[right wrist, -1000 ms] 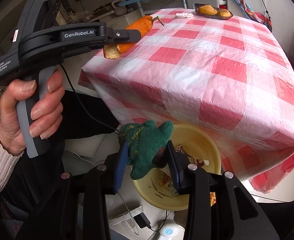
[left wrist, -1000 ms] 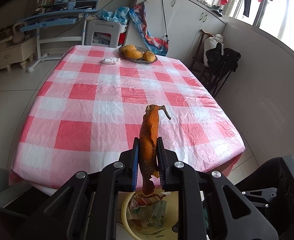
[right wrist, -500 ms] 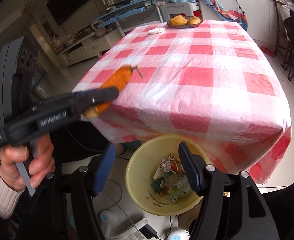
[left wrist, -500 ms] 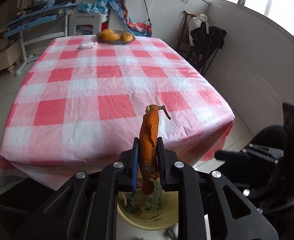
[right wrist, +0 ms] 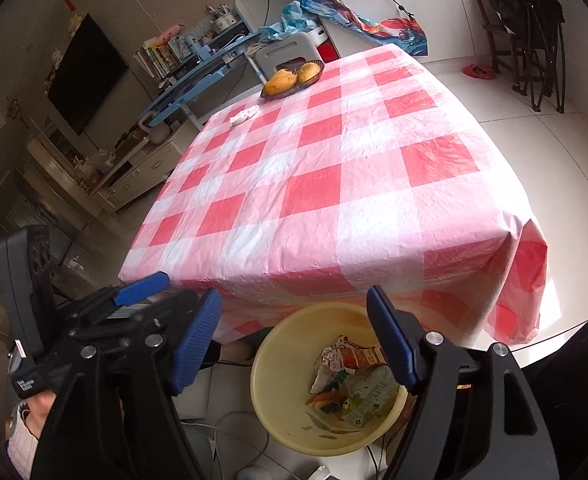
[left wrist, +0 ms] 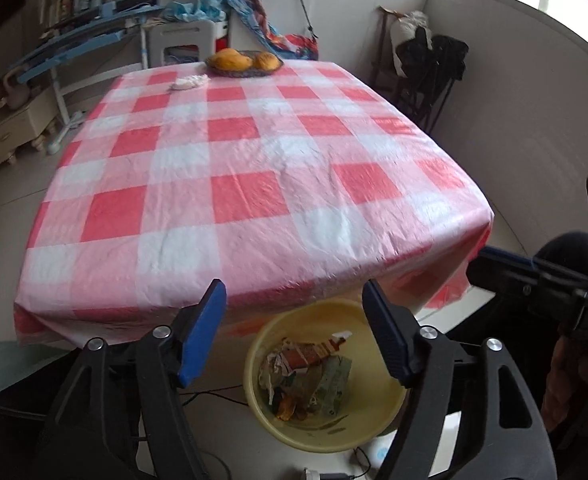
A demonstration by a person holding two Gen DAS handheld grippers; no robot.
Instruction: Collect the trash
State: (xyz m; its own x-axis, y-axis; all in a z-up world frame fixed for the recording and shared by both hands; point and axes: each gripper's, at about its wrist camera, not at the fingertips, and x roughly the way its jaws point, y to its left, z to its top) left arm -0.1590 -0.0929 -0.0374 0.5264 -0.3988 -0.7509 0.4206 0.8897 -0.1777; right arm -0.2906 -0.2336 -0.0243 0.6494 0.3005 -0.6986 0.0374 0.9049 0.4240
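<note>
A yellow basin [left wrist: 378, 424] sits on the floor below the table's near edge, also in the right wrist view [right wrist: 278, 420]. It holds wrappers, cartons and orange peel [left wrist: 286, 402]. My left gripper [left wrist: 294, 332] is open and empty above the basin. My right gripper [right wrist: 294, 336] is open and empty above it too. A crumpled white tissue [left wrist: 188, 81] lies on the far part of the checked tablecloth [left wrist: 250, 200], also in the right wrist view [right wrist: 245, 114].
A bowl of mangoes [left wrist: 244, 63] stands at the table's far edge. Cables and a small white device [right wrist: 250, 472] lie on the floor by the basin. A dark folding chair [left wrist: 426, 76] stands right of the table, shelves and a stool behind it.
My left gripper opened and the orange peel dropped out of it into the basin. My right gripper let go of the green cloth earlier and stays open. Both grippers rose slightly.
</note>
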